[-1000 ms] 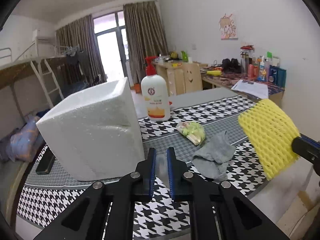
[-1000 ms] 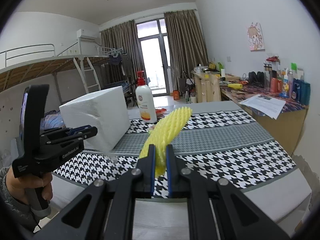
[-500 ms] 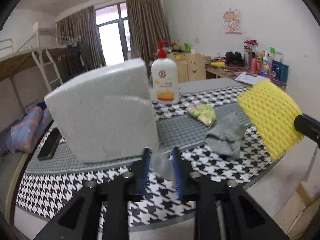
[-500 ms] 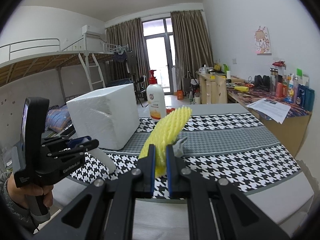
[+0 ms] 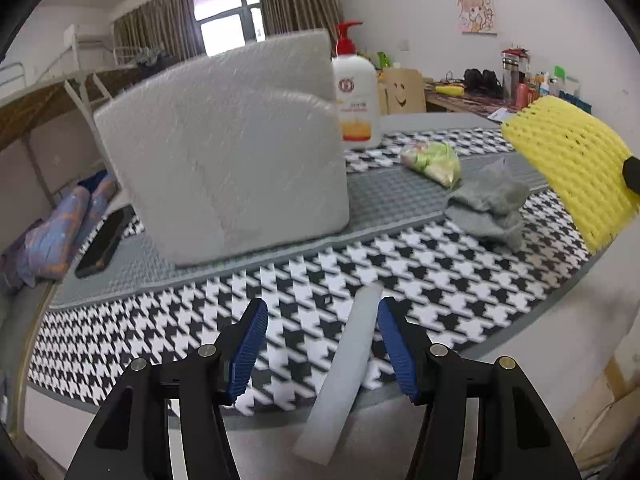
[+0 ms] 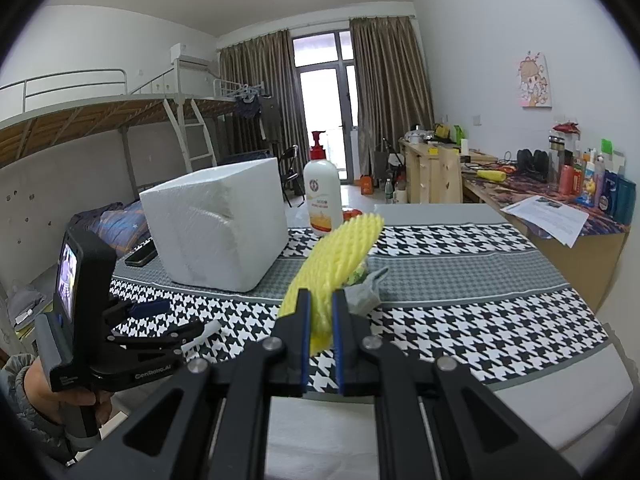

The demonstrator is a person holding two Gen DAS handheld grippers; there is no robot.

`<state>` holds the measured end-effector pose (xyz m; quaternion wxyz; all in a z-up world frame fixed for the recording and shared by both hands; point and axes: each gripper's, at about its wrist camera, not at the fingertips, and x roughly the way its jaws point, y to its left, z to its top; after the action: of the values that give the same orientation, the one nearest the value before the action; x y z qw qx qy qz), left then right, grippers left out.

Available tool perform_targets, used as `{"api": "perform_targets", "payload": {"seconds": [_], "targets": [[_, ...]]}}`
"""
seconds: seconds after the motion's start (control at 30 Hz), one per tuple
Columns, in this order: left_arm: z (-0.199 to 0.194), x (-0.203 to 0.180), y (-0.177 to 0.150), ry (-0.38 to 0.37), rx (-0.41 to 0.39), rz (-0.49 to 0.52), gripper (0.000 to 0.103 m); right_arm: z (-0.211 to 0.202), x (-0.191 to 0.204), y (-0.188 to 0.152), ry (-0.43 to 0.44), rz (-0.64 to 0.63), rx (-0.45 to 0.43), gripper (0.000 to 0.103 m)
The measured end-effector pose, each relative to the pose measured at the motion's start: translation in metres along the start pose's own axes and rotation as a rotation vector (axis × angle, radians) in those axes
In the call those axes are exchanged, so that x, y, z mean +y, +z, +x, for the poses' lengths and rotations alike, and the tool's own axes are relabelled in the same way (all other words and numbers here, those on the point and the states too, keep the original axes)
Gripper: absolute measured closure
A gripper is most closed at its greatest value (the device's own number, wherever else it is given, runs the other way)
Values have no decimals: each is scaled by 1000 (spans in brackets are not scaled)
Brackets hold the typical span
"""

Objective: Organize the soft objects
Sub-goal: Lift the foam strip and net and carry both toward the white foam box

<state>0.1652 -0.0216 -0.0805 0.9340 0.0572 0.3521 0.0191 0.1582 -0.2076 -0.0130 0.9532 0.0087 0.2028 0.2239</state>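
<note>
Lettering "GenRobot.AI" marks the left gripper, fingers spread apart.

One foam box, one lotion bottle, one yellow foam net, one grey cloth, one phone, two grippers.
</note>
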Motion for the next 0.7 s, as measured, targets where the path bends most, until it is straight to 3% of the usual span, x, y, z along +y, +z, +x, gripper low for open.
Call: {"api": "perform_targets", "payload": {"seconds": [0.1, 0.43, 0.53, 0.6, 0.7], "targets": [[-1, 4, -7, -63, 25, -11, 44, 1, 2, -1, 3, 0, 3, 91], [-6, 3, -23, -135, 58, 12, 44, 2, 14, -3, 11, -12, 13, 91], [-5, 2, -26, -161, 66, 12, 57, 1, 16, -4, 8, -15, 13, 91], [-5, 1, -24, -164, 69, 20, 75, -1, 17, -4, 7, -15, 12, 91], [-7, -4, -24, -159, 67, 54, 82, -3, 19, -4, 5, -18, 7, 91]]}}
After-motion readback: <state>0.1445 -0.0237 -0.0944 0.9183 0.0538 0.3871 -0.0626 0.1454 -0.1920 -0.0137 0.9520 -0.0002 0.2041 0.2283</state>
